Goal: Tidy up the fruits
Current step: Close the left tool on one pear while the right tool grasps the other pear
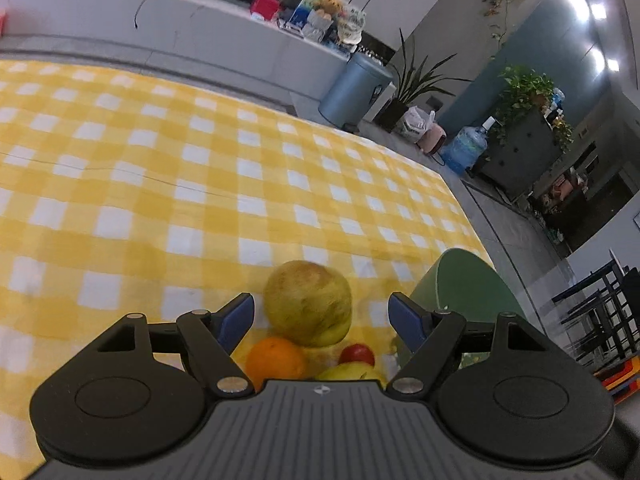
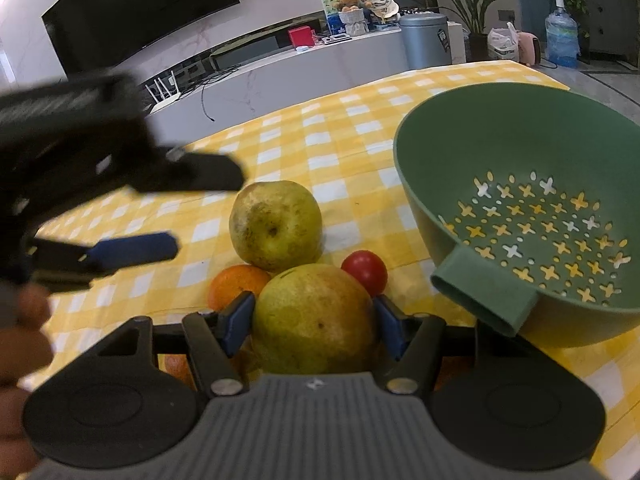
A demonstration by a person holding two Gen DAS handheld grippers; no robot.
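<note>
Green plastic forms the perforated colander [image 2: 532, 216], seen with nothing inside it on the yellow checked cloth [image 2: 344, 136] of the counter. The right tongs [image 2: 314, 318] are clamped on a yellow-green pear [image 2: 314, 320]. The left tongs [image 1: 321, 316] are held wide apart, gripping nothing, above a second pear [image 1: 308, 304], an orange [image 1: 275, 360] and a red tomato [image 2: 365, 270], clustered just left of the colander. Bare cloth is seen beyond the fruit.
</note>
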